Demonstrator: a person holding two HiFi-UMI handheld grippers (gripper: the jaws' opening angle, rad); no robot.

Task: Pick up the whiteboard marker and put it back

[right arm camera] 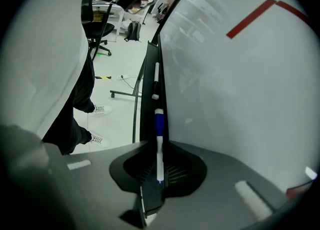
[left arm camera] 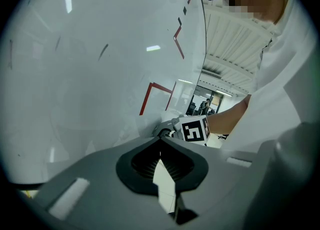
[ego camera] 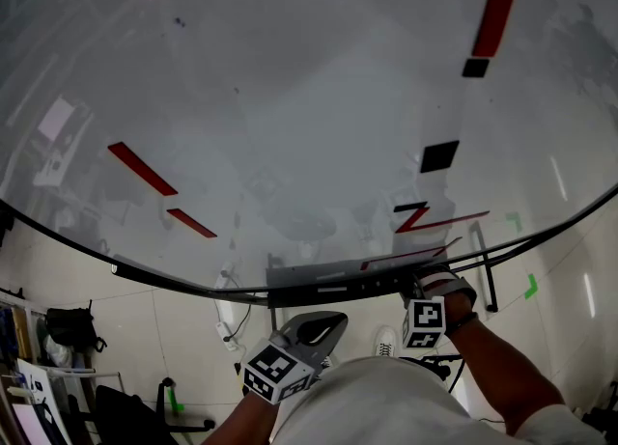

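A whiteboard marker [right arm camera: 158, 133] with a white barrel and blue cap sits between the jaws of my right gripper [right arm camera: 159, 146], which is shut on it. The marker points along the black tray [right arm camera: 149, 74] at the bottom of the whiteboard [right arm camera: 240, 84], its cap over the ledge. In the head view the right gripper [ego camera: 426, 291] reaches down to the tray [ego camera: 328, 289], and the marker is hidden there. My left gripper [ego camera: 323, 325] hangs below the tray, shut and holding nothing; its own view shows the jaws [left arm camera: 160, 141] meeting at the tips.
Another marker [right arm camera: 156, 81] with a white barrel lies further along the tray. Red lines and black marks are on the whiteboard [ego camera: 290, 125]. Below are the board's stand, a cable, bags and a chair on the floor.
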